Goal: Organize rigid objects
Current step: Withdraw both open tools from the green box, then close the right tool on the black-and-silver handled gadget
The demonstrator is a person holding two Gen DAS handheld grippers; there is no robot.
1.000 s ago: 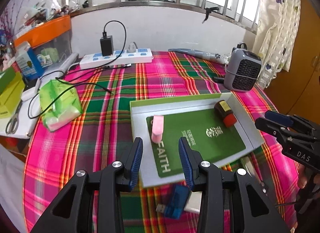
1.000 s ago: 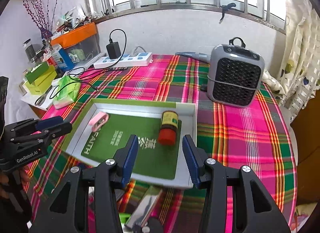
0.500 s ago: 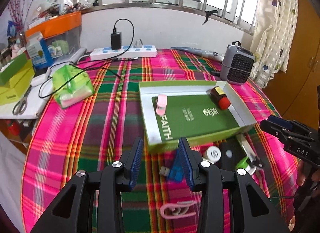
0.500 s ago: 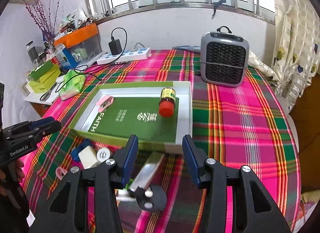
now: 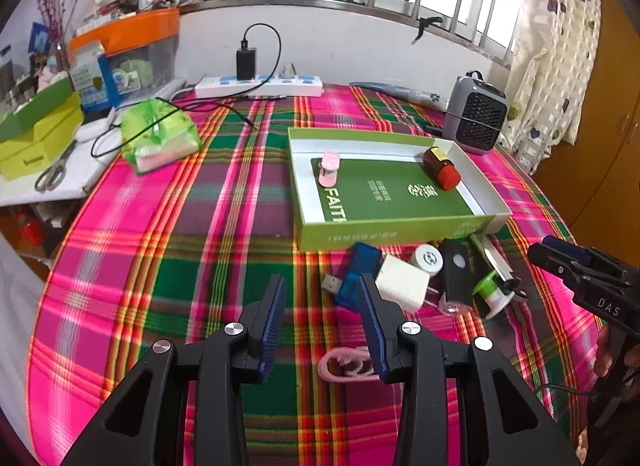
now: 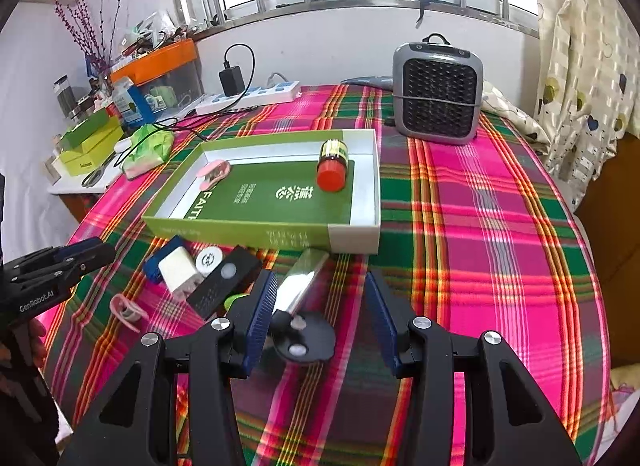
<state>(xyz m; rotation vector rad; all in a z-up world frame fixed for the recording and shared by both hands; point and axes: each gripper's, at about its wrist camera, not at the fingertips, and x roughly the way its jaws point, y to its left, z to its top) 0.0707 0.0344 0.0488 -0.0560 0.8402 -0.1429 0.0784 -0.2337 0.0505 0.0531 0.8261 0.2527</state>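
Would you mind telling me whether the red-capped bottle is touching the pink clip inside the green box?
Apart. In the right wrist view, the red-capped bottle lies at the green box's right end, the pink clip at its left.

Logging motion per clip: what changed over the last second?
Both tools, left tool and right tool, pulled back from the green box, bringing the loose items in front of it into view. Nothing gripped or released. Jaws stayed open; the red-capped bottle and pink clip stayed in the box.
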